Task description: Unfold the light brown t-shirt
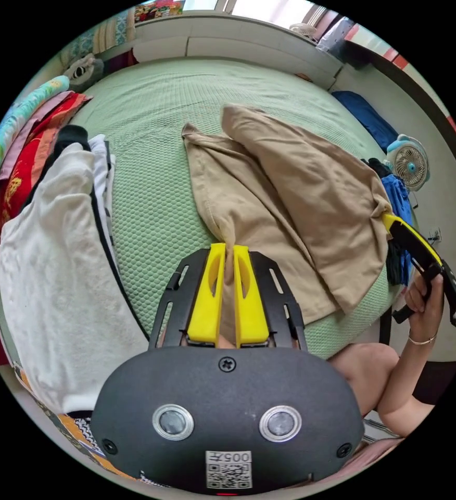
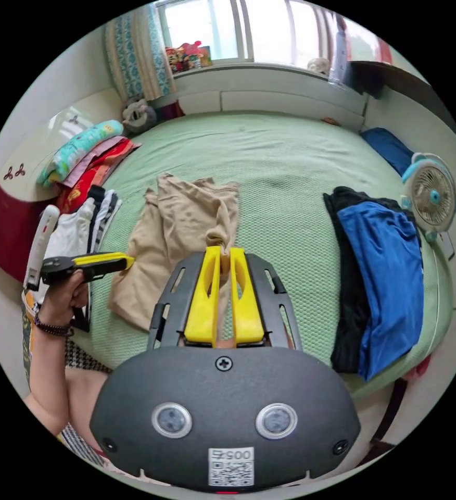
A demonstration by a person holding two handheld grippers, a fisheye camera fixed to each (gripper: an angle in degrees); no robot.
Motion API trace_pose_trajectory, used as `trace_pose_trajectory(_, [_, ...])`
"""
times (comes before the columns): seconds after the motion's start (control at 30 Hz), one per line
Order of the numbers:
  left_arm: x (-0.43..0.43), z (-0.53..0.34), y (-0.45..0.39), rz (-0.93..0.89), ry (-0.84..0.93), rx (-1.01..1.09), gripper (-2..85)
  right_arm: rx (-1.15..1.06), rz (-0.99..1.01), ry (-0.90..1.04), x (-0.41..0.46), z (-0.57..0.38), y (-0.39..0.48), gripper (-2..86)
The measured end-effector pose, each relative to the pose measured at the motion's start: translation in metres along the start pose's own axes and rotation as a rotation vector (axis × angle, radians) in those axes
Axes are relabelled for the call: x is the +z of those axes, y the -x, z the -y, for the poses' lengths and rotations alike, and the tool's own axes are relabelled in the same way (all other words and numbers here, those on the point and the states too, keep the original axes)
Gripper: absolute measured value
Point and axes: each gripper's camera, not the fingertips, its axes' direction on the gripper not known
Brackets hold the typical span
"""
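Note:
The light brown t-shirt (image 1: 285,198) lies spread in loose folds on the green bed (image 1: 155,198). My left gripper (image 1: 229,250) is shut on one bunched edge of it, cloth running between the yellow jaws. In the left gripper view the right gripper (image 1: 387,217) pinches the shirt's far edge, held by a hand. In the right gripper view the t-shirt (image 2: 181,234) hangs from my right gripper (image 2: 224,252), which is shut on a gathered corner. The left gripper (image 2: 129,259) grips the shirt's other side there.
A white garment (image 1: 51,281) and a pile of coloured clothes (image 1: 25,156) lie at the bed's left side. Blue and black clothes (image 2: 384,276) lie on the right of the bed. A small fan (image 2: 431,195) stands beside the bed. The person's knee (image 1: 363,364) is at the bed's near edge.

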Motion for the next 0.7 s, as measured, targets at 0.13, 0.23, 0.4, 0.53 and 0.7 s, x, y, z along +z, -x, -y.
trace_pose_trajectory(0.13, [-0.015, -0.006, 0.006, 0.101, -0.041, -0.048, 4.2, 0.117, -0.13, -0.042, -0.017, -0.012, -0.041, -0.7])
trace_pose_trajectory(0.23, [-0.024, -0.012, 0.016, 0.095, -0.052, -0.117, 4.2, 0.185, -0.202, -0.041, -0.026, -0.024, -0.067, -0.8])
trace_pose_trajectory(0.4, [-0.034, -0.041, 0.028, 0.101, -0.044, -0.236, 4.2, 0.315, -0.272, -0.037, -0.039, -0.055, -0.102, -0.8])
trace_pose_trajectory(0.53, [-0.04, -0.063, 0.032, 0.086, -0.03, -0.288, 4.2, 0.367, -0.283, -0.014, -0.044, -0.075, -0.119, -0.9])
trace_pose_trajectory(0.7, [-0.042, -0.079, 0.03, 0.085, 0.053, -0.199, 4.3, 0.355, -0.284, 0.031, -0.03, -0.092, -0.123, -0.8])
